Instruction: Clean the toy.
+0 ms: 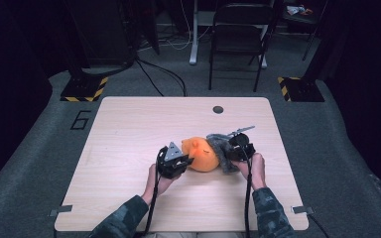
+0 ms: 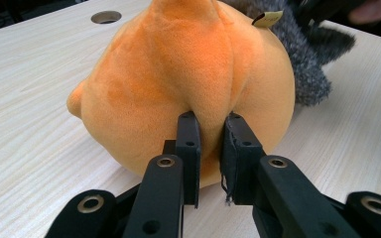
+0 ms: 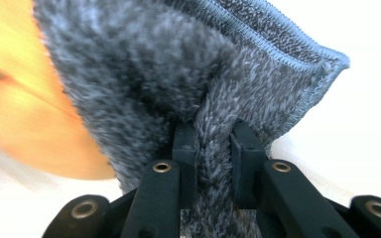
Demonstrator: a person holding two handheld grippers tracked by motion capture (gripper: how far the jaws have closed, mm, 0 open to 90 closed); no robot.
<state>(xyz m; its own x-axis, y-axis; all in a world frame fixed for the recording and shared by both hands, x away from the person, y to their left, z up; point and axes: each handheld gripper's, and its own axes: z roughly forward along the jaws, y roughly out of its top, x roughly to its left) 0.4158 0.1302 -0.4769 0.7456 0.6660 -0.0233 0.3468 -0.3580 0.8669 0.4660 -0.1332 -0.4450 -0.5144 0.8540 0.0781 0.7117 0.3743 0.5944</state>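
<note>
Both tools [image 1: 176, 163] [image 1: 238, 148] pinch the orange plush [image 1: 202, 153] and grey cloth [image 1: 223, 148].

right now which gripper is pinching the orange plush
The left gripper, its jaws shut on a fold of the orange plush; the right gripper clamps the grey fleece cloth.

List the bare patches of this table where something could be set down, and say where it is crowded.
Free: the table's left half beyond the left gripper, the far strip by the round hole, and the near edge. Crowded: the middle, around the orange plush, grey cloth and right gripper.
</note>
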